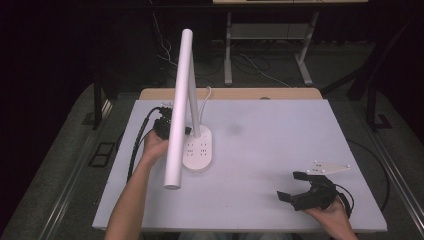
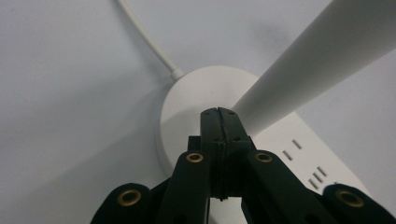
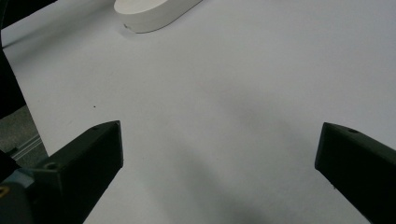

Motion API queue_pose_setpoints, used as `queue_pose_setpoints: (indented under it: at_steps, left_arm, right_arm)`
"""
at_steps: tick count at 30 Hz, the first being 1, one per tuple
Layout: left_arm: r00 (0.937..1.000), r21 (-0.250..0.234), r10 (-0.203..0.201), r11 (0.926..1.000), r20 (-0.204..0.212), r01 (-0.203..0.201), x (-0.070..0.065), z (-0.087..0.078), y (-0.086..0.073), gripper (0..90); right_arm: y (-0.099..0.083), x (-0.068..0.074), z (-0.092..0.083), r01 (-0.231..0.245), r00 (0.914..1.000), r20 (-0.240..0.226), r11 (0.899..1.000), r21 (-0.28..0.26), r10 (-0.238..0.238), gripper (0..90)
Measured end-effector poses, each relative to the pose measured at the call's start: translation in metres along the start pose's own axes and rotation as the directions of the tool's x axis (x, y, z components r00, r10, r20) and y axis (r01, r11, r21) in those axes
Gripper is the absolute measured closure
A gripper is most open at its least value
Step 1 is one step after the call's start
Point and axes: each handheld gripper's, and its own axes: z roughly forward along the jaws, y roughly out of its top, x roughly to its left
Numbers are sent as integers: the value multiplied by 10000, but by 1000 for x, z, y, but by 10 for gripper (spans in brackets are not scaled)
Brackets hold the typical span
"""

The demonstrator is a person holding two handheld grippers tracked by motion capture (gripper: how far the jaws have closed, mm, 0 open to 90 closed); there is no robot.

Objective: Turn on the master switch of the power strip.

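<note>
A white desk lamp stands left of the table's middle, its long tube head [image 1: 180, 100] slanting toward me above an oval base [image 1: 200, 150] with socket slots. My left gripper [image 1: 188, 131] is shut with nothing between its jaws. In the left gripper view its closed tip [image 2: 218, 112] sits over the base [image 2: 187, 98], right beside the foot of the lamp's stem [image 2: 317, 60]; whether it touches the base I cannot tell. My right gripper [image 1: 290, 185] rests open near the front right of the table, its jaws [image 3: 219, 140] spread wide over bare surface.
The lamp's white cord [image 2: 144, 42] runs off the back of the base. The pale grey table top [image 1: 280, 135] lies on a wooden desk [image 1: 235, 93]. A corner of the lamp base [image 3: 149, 11] lies far ahead of the right gripper. Cables lie on the floor behind.
</note>
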Motion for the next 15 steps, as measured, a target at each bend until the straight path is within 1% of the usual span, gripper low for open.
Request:
queue_pose_setpoints:
  at_steps: [1,3,5,7,8,10,12,13,14,15]
  left_arm:
    - [10000,66,33,10000,-17,-33,1,0,-1,900]
    - [10000,50,-28,10000,-39,29,1,1,-2,900]
    - [10000,37,-14,10000,-11,14,2,2,-3,900]
    - [10000,116,18,9999,-73,-17,2,3,-4,900]
    - [10000,78,28,10000,-79,-28,2,5,-5,900]
    - [9998,-15,-122,9999,-129,122,0,6,-5,900]
    - [9997,73,-57,10000,-219,58,-1,6,-4,900]
    - [9995,17,-151,9999,-265,152,-3,7,-4,900]
    - [9995,50,-213,9998,-226,214,-3,7,-4,900]
    - [9995,87,-202,9998,-222,204,-3,6,-5,900]
  right_arm:
    - [0,0,0,0,10000,0,10000,0,0,3]
    - [0,0,0,-5,10000,-2,10000,16,5,4]
    - [0,0,0,-17,10000,-2,10000,27,17,3]
    - [0,0,0,-6,10000,-6,10000,29,6,3]
    - [0,0,0,27,10000,-2,10000,26,-27,3]
    - [0,0,0,16,10000,-4,10000,30,-16,4]
    - [0,0,0,11,10000,-5,10000,33,-11,3]
    - [0,0,0,24,10000,-5,10000,28,-24,3]
    - [0,1,0,26,10000,-8,10000,26,-26,3]
    - [0,1,0,30,10000,-3,10000,3,-30,3]
